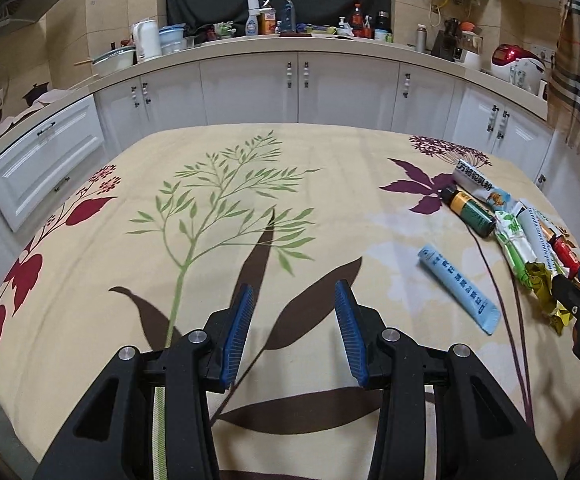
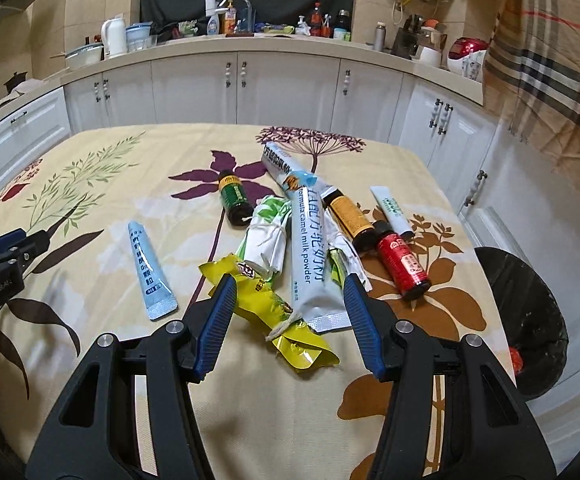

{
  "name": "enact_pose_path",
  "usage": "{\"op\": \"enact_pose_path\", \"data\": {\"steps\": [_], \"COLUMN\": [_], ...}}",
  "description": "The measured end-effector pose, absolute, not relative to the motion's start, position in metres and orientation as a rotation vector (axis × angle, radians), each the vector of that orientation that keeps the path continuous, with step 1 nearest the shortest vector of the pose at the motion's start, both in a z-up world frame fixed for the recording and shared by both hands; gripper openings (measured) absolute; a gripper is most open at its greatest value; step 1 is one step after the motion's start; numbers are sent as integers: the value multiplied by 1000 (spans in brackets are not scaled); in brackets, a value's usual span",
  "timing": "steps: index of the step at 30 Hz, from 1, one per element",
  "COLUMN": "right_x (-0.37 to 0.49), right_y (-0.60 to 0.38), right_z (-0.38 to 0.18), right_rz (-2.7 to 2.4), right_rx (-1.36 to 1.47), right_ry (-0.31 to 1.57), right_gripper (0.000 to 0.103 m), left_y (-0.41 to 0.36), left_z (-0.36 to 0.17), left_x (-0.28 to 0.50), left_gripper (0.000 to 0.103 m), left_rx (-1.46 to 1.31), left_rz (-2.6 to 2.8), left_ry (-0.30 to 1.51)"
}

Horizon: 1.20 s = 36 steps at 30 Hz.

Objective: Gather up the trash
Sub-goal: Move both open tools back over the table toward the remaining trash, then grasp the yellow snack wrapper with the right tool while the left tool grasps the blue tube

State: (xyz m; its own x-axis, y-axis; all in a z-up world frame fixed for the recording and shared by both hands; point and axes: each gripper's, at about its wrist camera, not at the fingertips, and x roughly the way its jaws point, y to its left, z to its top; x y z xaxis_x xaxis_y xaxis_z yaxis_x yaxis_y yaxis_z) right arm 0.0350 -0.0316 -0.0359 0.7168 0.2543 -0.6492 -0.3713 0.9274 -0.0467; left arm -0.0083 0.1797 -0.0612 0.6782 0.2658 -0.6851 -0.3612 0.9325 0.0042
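While both spread grippers hold nothing, only right wrist shows the bin (image 2: 529,320).

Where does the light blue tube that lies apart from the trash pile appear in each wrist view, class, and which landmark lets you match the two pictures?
Left wrist view: the light blue tube lies right of centre on the tablecloth, left of the pile.
Right wrist view: the same tube lies left of centre, left of the pile.
Shared landmark: the green-labelled dark bottle on the purple leaf print.
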Motion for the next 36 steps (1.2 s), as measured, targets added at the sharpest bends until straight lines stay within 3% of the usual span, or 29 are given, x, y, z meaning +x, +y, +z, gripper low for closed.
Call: {"op": "enact_pose_path", "data": {"steps": [17, 24, 30, 36], "right_x": [37, 38, 36, 28], "right_y": [-29, -31, -42, -56], "right_z": [-51, -55, -54, -50], "right_rz": [400, 386, 387, 373], "right_rx": [-205, -244, -214, -178], "right_ry": [797, 808, 802, 783], "right_gripper": [54, 32, 25, 25], "left_y": [189, 181, 169, 149], "left_z": [-68, -69, -69, -65], "left_x": [-13, -11, -8, -2], "left_gripper": [43, 43, 43, 43], "left_rx": [-160, -153, -143, -118], "left_rz": [365, 353, 324, 281], "left_ry": [765, 772, 776, 773]}}
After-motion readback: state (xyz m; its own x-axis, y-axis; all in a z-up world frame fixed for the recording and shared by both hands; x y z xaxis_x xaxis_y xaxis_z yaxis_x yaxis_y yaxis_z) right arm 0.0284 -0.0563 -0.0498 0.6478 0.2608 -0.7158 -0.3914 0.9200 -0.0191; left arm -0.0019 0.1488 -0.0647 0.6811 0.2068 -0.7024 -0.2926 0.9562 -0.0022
